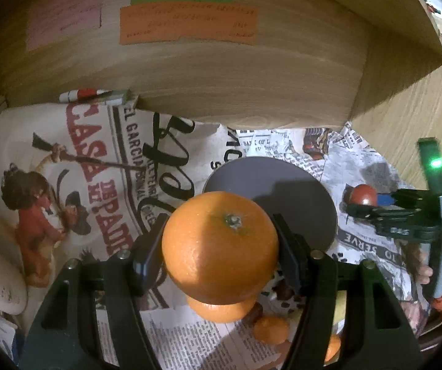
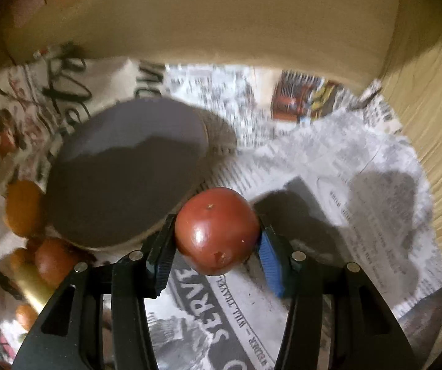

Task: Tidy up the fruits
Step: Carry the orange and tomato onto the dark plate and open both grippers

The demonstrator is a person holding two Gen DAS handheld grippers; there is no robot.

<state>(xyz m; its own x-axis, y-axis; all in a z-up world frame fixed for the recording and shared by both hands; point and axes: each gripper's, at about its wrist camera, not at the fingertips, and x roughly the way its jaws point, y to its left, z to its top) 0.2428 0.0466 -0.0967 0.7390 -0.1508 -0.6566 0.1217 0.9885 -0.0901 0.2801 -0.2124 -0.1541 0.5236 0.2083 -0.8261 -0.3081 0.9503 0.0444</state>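
Left tongs (image 1: 221,246) clench an orange (image 1: 220,246); right tongs (image 2: 216,248) clench a tomato (image 2: 216,230) beside the grey plate (image 2: 122,172).

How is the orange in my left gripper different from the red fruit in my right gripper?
The orange is bright orange with dimpled, matte skin; the red fruit is dark red, smooth and glossy. The orange shows a green stem button facing the camera; the red fruit shows only small specks and a blemish. The orange fills the left gripper more widely than the red fruit fills the right gripper. Both are round, clamped between two fingers above newspaper.
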